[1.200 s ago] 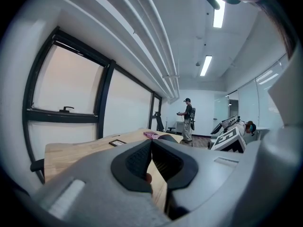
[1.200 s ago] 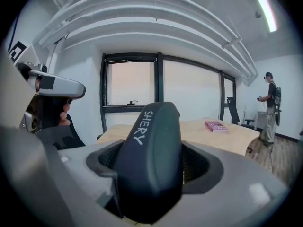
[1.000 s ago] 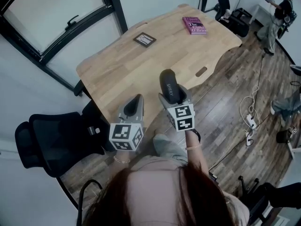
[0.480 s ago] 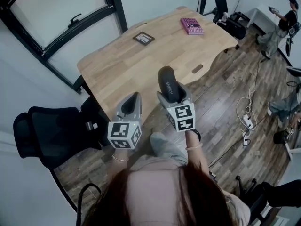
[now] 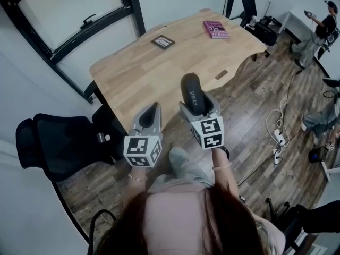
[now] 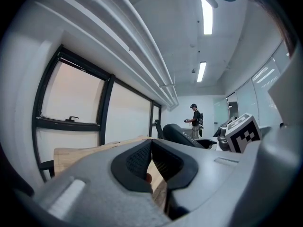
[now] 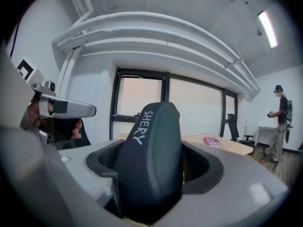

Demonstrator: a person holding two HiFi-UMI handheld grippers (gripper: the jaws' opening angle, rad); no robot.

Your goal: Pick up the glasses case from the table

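A dark glasses case (image 5: pixel 192 93) with white lettering is clamped in my right gripper (image 5: pixel 195 104), held above the near edge of the wooden table (image 5: pixel 159 68). The right gripper view has the case (image 7: pixel 150 160) filling the space between the jaws, standing upright. My left gripper (image 5: pixel 150 116) hovers just left of it, jaws shut with nothing between them; in its own view the left gripper (image 6: pixel 151 161) shows the black pads touching, with the case (image 6: pixel 182 135) off to the right.
A pink book (image 5: pixel 215 29) lies at the table's far right and a small dark framed square (image 5: pixel 163 41) at its far middle. A black office chair (image 5: pixel 58 147) stands left of me. Cables and people occupy the wood floor at right.
Both grippers stay together near the table's front edge; the case remains lifted in the right one. The head view has shifted slightly.
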